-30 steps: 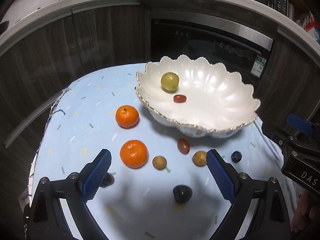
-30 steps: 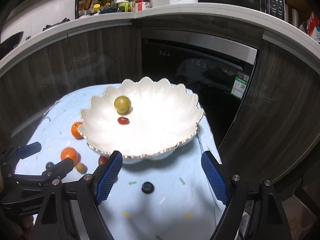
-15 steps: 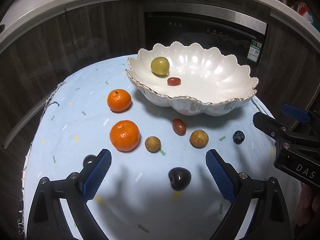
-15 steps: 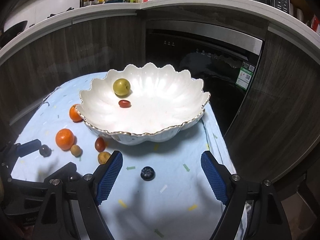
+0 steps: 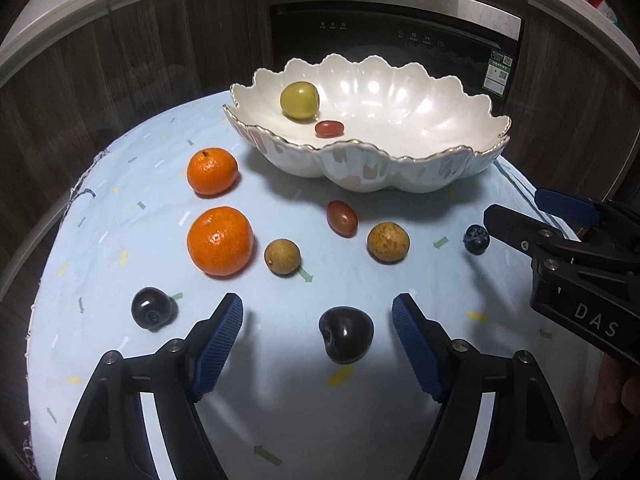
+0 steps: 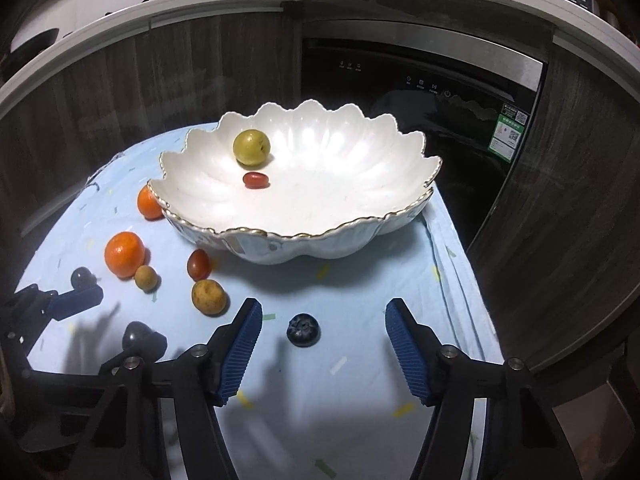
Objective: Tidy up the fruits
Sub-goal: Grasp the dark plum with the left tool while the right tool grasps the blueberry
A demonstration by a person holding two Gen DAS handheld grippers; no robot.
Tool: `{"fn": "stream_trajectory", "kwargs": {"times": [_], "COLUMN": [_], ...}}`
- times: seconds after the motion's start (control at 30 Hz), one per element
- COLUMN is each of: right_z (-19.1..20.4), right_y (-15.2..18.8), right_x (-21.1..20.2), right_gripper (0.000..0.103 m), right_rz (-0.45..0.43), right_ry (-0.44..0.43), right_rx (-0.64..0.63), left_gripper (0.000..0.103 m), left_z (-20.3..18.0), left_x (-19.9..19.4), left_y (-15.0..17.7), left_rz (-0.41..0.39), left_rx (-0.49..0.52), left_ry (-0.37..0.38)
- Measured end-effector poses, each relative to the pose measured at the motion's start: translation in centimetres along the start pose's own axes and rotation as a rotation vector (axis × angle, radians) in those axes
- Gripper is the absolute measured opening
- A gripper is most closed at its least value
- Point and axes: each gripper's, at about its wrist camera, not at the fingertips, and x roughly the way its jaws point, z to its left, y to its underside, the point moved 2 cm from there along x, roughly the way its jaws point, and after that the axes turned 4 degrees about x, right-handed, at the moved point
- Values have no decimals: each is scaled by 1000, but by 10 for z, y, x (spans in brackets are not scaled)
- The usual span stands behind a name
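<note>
I am still early in the sorting: only a green plum [image 5: 299,101] and a red cherry tomato [image 5: 329,128] are lying in the scalloped white bowl [image 5: 400,168] at upper centre. Left to right on the blue cloth [image 5: 120,240], a dark grape [image 5: 152,313], two mandarins [image 5: 220,240], two longans [image 5: 282,256] and another tomato [image 5: 341,218] are waiting. My left tongs [image 5: 318,326] are closing around a dark cherry [image 5: 345,334] at lower centre, pads not touching, and my right tongs [image 6: 323,326] are closing around a blueberry [image 6: 303,330], also clear.
</note>
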Motion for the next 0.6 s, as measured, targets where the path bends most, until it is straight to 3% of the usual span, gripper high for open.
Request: {"fn": "stream_trajectory", "kwargs": {"times": [0.6], "right_z": [4], "right_y": [7], "right_x": [26], "right_gripper": [49], "right_rz": [65], "right_ry": [-28], "right_rx": [-1], "left_gripper": [47], "left_z": [-6], "left_x": [7], "left_y": [10], "left_rz": [5], "left_rx": [16], "left_ry": [41]}}
